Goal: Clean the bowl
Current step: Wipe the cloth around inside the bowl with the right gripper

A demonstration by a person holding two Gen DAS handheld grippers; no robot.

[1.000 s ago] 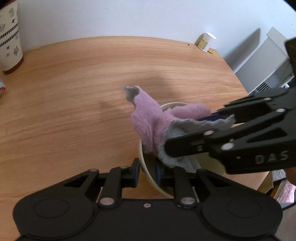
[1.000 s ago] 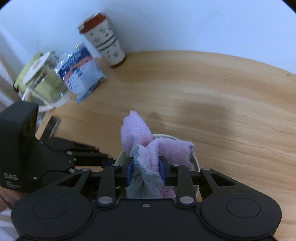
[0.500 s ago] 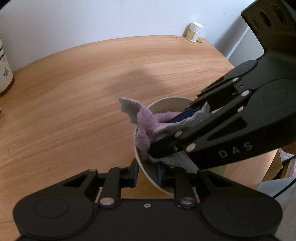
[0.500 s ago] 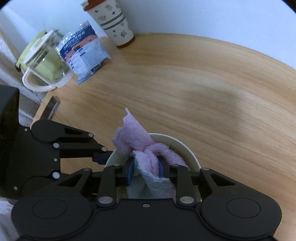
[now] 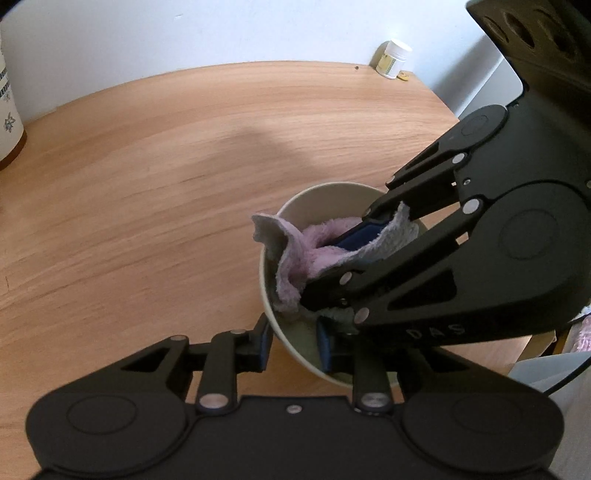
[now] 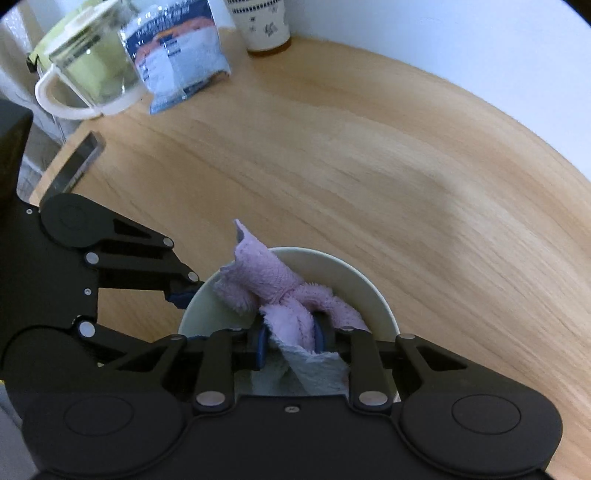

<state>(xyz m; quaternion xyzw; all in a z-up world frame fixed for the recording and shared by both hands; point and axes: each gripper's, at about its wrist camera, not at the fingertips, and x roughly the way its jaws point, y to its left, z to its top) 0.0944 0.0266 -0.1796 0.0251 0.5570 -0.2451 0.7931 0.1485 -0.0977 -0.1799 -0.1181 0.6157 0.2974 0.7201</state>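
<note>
A cream bowl (image 5: 317, 195) stands on the wooden table near its front edge; it also shows in the right wrist view (image 6: 354, 273). My left gripper (image 5: 293, 341) is shut on the bowl's near rim, one finger outside and one inside. My right gripper (image 6: 288, 341) is shut on a pink and grey cloth (image 6: 273, 280) and reaches down into the bowl. The cloth (image 5: 295, 254) lies against the bowl's inner wall, one corner poking over the rim. The bowl's bottom is mostly hidden.
A patterned cup (image 6: 264, 24), a blue packet (image 6: 177, 55) and a glass jug (image 6: 88, 74) stand at the table's far left. A small white jar (image 5: 393, 59) sits at the far right corner. A radiator (image 5: 491, 85) stands beyond the table.
My right gripper has pushed the cloth lower into the bowl and swept it along the inside. The cloth's raised corner has dropped to the rim. My left gripper keeps hold of the rim.
</note>
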